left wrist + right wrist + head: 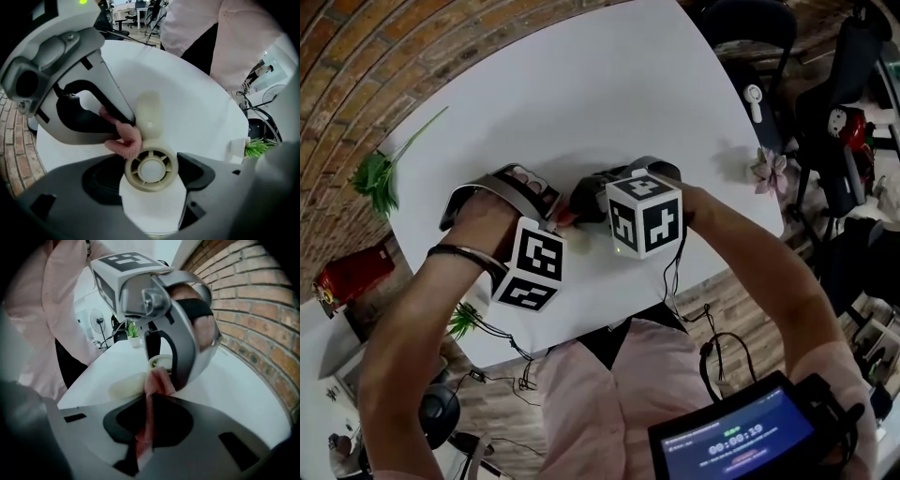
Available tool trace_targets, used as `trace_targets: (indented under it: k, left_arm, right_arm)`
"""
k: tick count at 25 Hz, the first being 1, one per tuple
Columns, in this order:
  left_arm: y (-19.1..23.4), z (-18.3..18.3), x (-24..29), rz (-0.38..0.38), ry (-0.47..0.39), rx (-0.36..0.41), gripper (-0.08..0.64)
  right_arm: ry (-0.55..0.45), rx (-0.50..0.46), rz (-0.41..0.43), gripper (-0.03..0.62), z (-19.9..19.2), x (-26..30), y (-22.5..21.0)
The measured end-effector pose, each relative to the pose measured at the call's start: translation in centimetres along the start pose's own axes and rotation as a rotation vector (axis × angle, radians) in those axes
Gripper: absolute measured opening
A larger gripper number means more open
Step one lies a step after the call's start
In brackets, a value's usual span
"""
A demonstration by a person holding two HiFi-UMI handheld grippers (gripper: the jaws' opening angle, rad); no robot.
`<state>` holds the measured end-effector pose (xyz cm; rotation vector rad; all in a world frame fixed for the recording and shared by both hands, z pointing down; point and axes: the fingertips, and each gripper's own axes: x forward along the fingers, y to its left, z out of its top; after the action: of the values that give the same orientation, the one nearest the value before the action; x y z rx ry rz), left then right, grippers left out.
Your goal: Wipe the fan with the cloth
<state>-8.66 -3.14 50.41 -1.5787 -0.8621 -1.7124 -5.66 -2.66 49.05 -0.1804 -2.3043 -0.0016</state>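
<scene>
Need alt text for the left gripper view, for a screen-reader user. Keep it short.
The left hand-held gripper clamps a cream fan by its hub above a white table. From the upper left, the right hand-held gripper holds a pink cloth against the fan where one blade meets the hub.

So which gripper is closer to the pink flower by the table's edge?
Right. The right gripper, holding the cloth, sits on the side nearer the flower; the left gripper, clamping the fan, sits farther away.
</scene>
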Motion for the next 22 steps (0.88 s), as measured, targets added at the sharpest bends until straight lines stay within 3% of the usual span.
trace_targets:
  k: [3,9,22]
  left_arm:
    - [0.0,0.0,0.1,-0.003,0.010,0.001,0.359]
    - [0.0,0.0,0.4,-0.007,0.020,-0.003,0.362]
    - [0.2,-0.1,0.8,-0.029,-0.005,-0.077,0.368]
  right_arm:
    - [0.009,-0.061,0.019,0.029,-0.1,-0.1,0.4]
    - [0.036,-0.092,0.091,0.028,-0.6,-0.3,1.6]
    - [0.029,-0.015,0.080,0.028,-1.5,-1.0,3.5]
